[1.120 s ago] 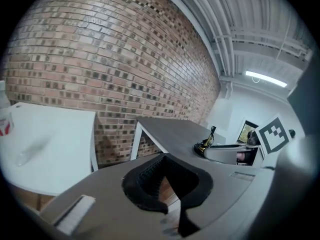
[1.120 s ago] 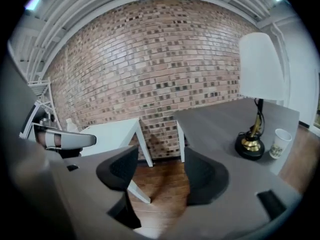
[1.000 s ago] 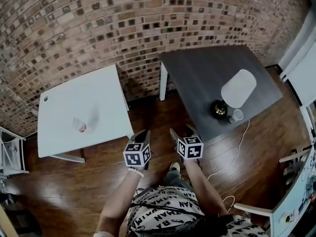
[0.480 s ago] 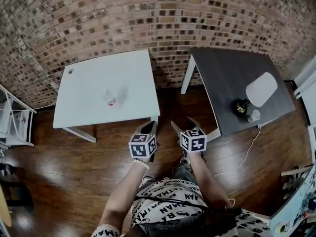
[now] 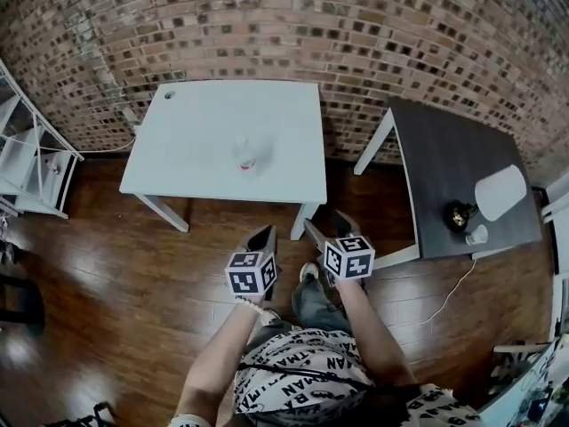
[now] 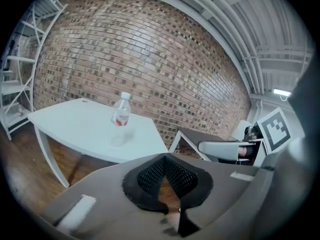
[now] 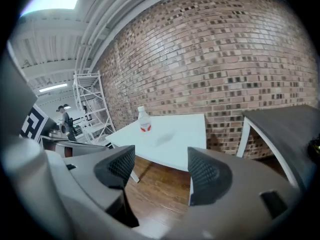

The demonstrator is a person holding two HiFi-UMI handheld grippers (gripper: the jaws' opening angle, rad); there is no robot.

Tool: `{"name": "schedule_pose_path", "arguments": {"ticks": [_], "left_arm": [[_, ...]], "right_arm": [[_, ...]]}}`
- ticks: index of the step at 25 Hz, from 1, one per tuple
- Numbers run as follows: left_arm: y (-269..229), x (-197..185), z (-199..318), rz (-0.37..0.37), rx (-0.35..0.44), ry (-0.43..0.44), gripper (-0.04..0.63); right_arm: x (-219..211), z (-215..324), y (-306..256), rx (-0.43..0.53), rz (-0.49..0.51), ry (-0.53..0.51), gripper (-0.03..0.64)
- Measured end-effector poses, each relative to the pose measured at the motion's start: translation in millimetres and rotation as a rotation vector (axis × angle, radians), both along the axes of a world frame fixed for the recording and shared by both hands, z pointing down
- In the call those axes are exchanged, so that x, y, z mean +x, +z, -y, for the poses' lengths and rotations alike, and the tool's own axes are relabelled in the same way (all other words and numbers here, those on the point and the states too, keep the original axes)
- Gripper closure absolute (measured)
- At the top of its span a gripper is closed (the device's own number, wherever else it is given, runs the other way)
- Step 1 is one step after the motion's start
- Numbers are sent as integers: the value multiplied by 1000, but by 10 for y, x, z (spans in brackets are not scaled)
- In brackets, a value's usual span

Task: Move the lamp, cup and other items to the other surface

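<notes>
The white table (image 5: 187,163) stands against the brick wall and bears a clear bottle (image 5: 246,156) with a red label. At the right, the dark table (image 5: 436,176) carries a lamp (image 5: 498,194) with a white shade and black base, and a small white cup (image 5: 477,235). Both grippers hang over the wooden floor between the tables, short of the white table's near edge. My left gripper (image 5: 264,237) is shut with nothing held. The jaws of my right gripper (image 5: 324,229) are opening, with nothing between them. The bottle (image 7: 144,120) lies ahead of the right gripper (image 7: 157,171).
A white metal shelving rack (image 5: 27,163) stands left of the white table. A white cable (image 5: 453,283) trails across the floor below the dark table. The brick wall (image 5: 293,25) runs behind both tables. The person's shoe (image 5: 308,272) sits between the grippers.
The head view has swung left: the white table now sits at the middle and the dark table at the right edge. Both grippers stay together over the floor.
</notes>
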State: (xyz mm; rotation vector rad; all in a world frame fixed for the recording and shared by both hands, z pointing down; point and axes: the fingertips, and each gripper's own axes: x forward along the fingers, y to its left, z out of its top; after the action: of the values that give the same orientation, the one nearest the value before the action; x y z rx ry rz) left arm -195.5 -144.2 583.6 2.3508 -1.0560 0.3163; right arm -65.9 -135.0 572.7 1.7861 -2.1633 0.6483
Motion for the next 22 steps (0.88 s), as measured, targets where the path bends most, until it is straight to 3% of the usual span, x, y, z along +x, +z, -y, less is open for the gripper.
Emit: {"name": "schedule_pose_path", "arguments": {"ticks": [5,11,22], "left_arm": [[-32,-452,227,-1,14,-105,595],[-95,-752,529,23,42,-169,595],[-274,-834,1195,30,69,-233,595]], "right_arm": [[-395,503,-114,51,-6,-100,279],[-798,1160,-279,94,-17,-206,300],[-1242,2000,-362,99,-11,-338,346]]}}
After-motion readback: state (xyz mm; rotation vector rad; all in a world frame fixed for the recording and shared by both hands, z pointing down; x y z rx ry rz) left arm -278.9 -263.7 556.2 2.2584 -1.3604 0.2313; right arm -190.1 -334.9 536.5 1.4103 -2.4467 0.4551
